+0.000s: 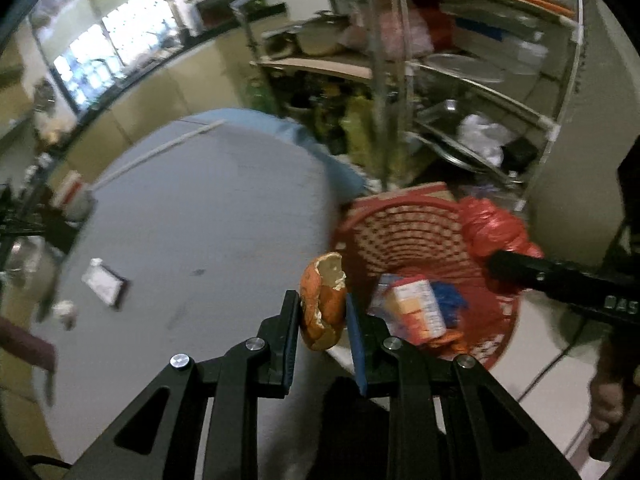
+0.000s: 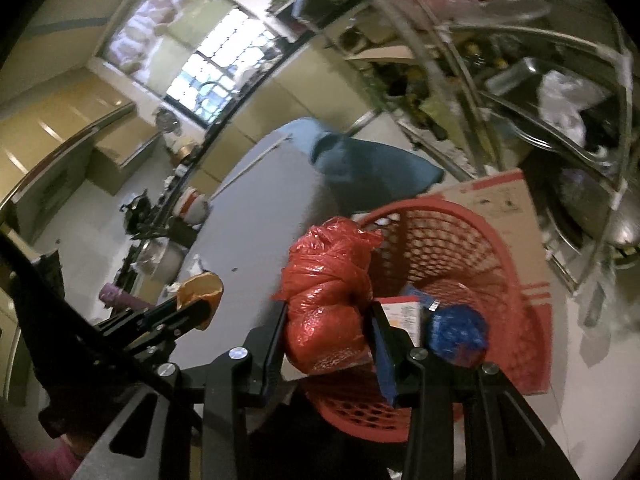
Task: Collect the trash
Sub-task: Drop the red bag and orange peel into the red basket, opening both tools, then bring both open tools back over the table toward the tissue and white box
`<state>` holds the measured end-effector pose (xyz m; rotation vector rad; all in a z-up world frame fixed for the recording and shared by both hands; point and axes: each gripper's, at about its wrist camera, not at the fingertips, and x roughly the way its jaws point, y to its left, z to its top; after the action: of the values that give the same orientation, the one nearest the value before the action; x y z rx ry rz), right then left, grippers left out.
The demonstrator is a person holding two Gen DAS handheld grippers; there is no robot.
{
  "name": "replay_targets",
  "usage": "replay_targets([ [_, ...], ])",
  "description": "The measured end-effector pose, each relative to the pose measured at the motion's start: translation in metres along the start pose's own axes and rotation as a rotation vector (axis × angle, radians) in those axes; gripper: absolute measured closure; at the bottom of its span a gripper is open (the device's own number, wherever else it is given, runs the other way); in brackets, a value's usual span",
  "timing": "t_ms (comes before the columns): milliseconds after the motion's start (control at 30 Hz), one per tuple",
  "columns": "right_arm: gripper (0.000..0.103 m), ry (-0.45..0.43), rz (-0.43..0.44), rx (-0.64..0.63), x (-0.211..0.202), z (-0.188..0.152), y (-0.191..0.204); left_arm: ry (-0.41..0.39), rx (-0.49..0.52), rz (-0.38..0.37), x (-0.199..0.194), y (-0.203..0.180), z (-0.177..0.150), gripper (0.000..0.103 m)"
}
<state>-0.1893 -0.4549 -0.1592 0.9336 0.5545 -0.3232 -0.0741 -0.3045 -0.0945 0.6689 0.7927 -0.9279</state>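
While clamped: left gripper (image 1: 323,312) | orange peel (image 1: 323,300); right gripper (image 2: 328,332) | red bag (image 2: 328,300)

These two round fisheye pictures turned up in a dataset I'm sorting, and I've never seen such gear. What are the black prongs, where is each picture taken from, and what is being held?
No robot here: a person carries a two-finger gripper in each hand, with a camera on each looking along its fingers.

The left gripper is shut on a bitten orange-crusted bread roll, near the grey table.

The right gripper clamps a knotted red plastic bag over a red plastic mesh basket on the floor. Inside lie a small carton and a crumpled blue wrapper.
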Motion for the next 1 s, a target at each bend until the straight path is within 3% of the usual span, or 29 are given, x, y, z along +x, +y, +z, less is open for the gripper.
replay_targets([
  [33, 0.059, 0.001, -0.004, 0.006, -0.001, 0.000, -0.004, 0.004, 0.002, -0.020, 0.002, -0.002, 0.000, 0.077],
  [100, 0.047, -0.001, -0.018, 0.031, -0.004, 0.001, -0.011, 0.009, 0.017, -0.070, 0.004, -0.010, 0.000, 0.073],
  [167, 0.040, -0.009, -0.015, 0.061, -0.007, 0.002, -0.016, 0.006, 0.029, -0.081, 0.005, -0.015, 0.000, 0.049],
  [233, 0.040, -0.017, -0.003, 0.086, -0.010, 0.003, -0.018, -0.019, 0.035, -0.085, 0.000, -0.017, -0.001, 0.039],
  [433, 0.039, -0.045, -0.003, 0.060, -0.014, 0.005, -0.006, -0.070, -0.011, -0.071, -0.013, 0.007, -0.004, 0.039],
  [633, 0.039, -0.042, 0.028, -0.004, -0.004, 0.003, 0.027, -0.066, -0.105, 0.058, -0.018, 0.058, -0.025, 0.039],
  [1000, 0.039, 0.076, 0.077, -0.156, 0.046, -0.015, 0.106, -0.005, -0.353, 0.277, -0.032, 0.174, -0.115, 0.038],
])
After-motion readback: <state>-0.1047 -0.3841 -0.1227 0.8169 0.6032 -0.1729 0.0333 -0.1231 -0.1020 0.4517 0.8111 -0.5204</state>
